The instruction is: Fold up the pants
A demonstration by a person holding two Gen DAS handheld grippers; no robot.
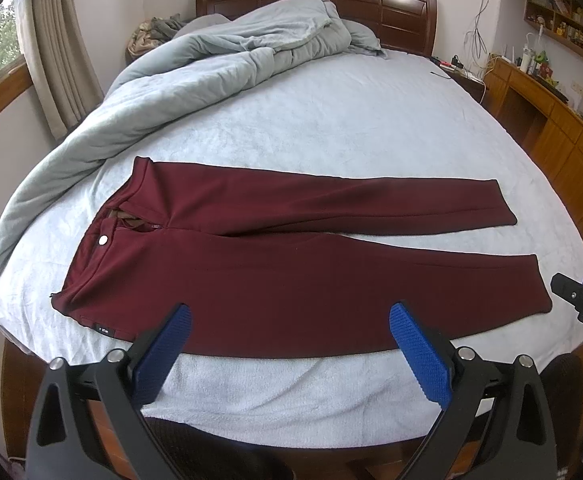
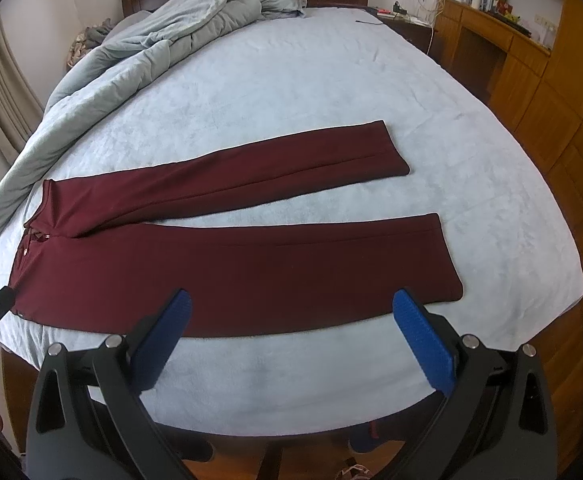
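Observation:
Dark red pants (image 1: 275,272) lie flat across the pale blue bed, waist to the left and both legs spread apart toward the right; the same pants (image 2: 227,264) fill the middle of the right wrist view. My left gripper (image 1: 289,314) hovers open above the near leg, close to the waist end, holding nothing. My right gripper (image 2: 291,300) is open too, over the near leg toward its cuff. Blue pads (image 2: 419,340) face each other with a wide gap. The right gripper's tip (image 1: 579,296) shows at the right edge of the left wrist view.
A rumpled grey-blue duvet (image 1: 219,56) is piled along the left side and head of the bed (image 1: 351,120). Wooden headboard (image 1: 407,12) at the back. Wooden desk and cupboards (image 2: 523,64) stand to the right. The bed's near edge (image 2: 291,432) lies just below both grippers.

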